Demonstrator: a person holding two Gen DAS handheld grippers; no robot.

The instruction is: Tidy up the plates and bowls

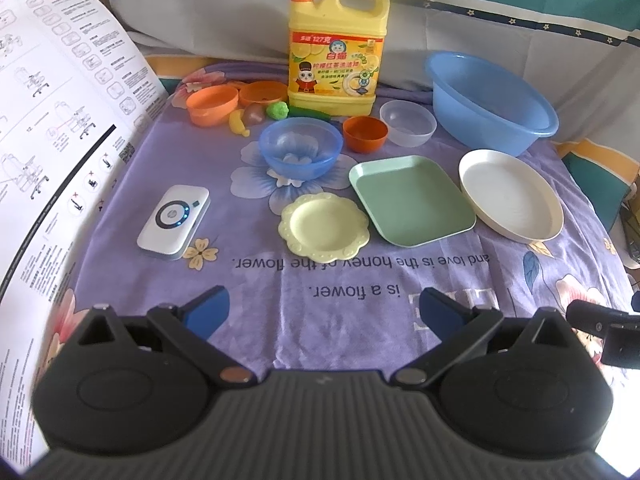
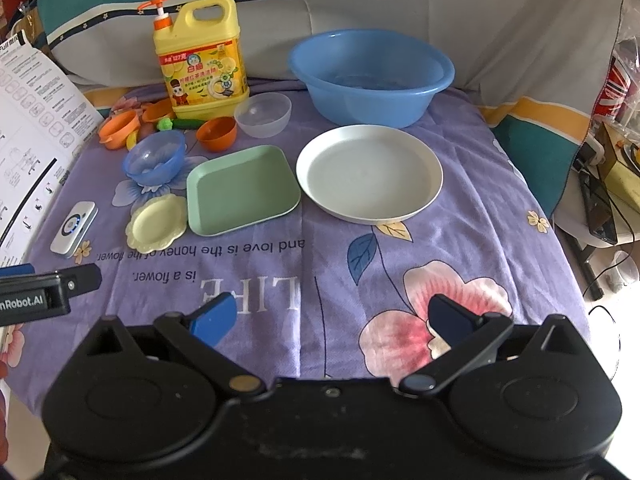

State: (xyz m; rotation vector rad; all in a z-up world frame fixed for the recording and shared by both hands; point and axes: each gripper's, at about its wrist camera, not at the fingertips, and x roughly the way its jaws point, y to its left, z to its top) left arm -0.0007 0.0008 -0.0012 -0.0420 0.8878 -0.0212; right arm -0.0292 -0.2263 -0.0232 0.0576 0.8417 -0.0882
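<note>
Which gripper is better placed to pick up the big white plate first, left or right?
Probably the right. The right gripper is open with the white plate almost straight ahead of it. From the left gripper, also open, that plate lies off to the right, beyond the green square plate.

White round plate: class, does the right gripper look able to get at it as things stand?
Probably yes: the right gripper is open, and only bare cloth lies between it and the white round plate, whose near rim is clear.

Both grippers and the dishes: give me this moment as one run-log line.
left gripper: open, empty | right gripper: open, empty | white round plate, green square plate, yellow scalloped plate: untouched on cloth
</note>
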